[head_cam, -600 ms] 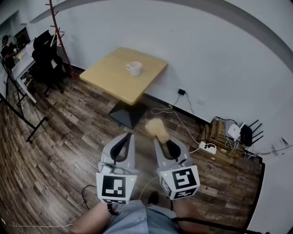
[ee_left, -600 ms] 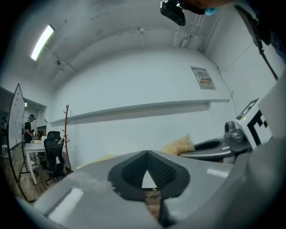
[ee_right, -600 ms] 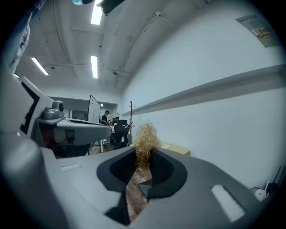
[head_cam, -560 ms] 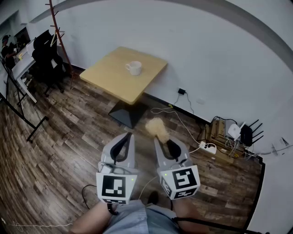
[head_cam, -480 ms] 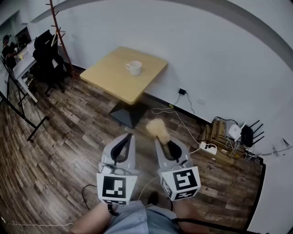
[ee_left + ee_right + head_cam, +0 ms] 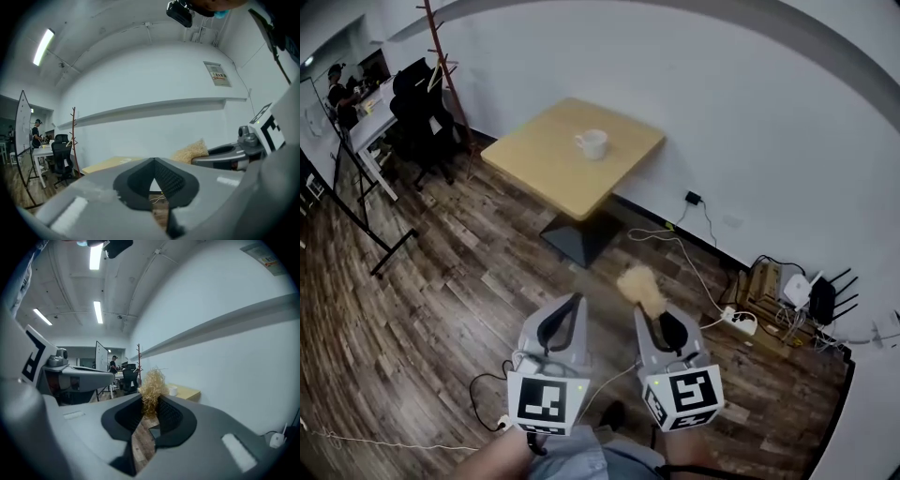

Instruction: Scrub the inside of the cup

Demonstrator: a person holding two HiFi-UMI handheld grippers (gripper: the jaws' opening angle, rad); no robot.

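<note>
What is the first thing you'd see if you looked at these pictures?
The fluffy straw-coloured scrubber stands out first, pinched in the right tool low in the middle of the head view. Next comes the small white cup, sitting alone on the pale wooden table by the white wall, well away from both tools. The left tool, beside the right one, is shut and empty.
</note>
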